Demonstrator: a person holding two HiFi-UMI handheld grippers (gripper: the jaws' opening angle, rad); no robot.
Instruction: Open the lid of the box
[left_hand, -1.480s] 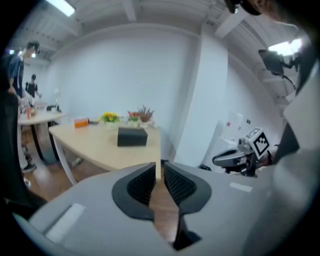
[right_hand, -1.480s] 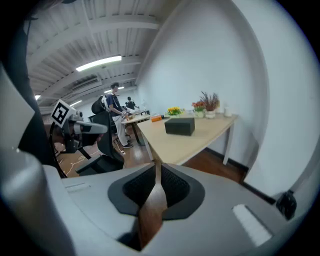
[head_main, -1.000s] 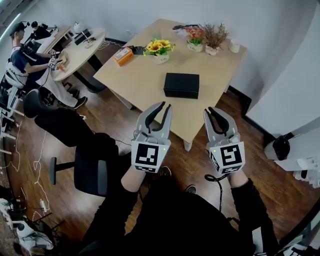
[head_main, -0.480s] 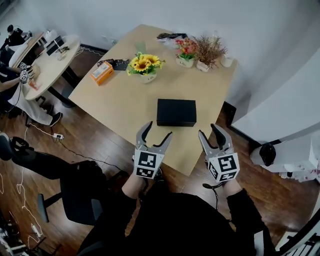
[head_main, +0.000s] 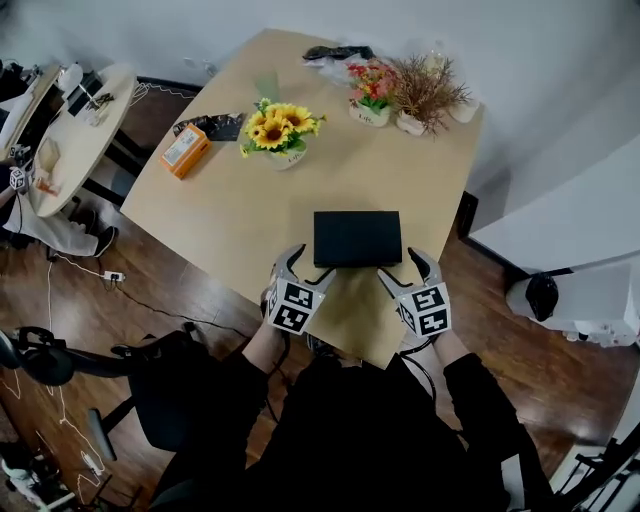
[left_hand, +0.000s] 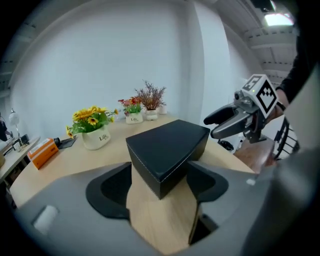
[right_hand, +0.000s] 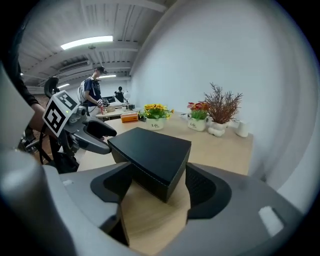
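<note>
While your left gripper (head_main: 308, 266) and right gripper (head_main: 401, 268) are opening wide, empty, astride near corners of the box (head_main: 357, 240), gripping low could pin the lid (left_hand: 167, 144); its edge looks unclear.

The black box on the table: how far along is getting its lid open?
Done: left claw and right claw sit at the near corners of the black box. In hand: both sets of jaws are opening, a corner between each, ungripped. Left: the lid lies shut and needs lifting.
</note>
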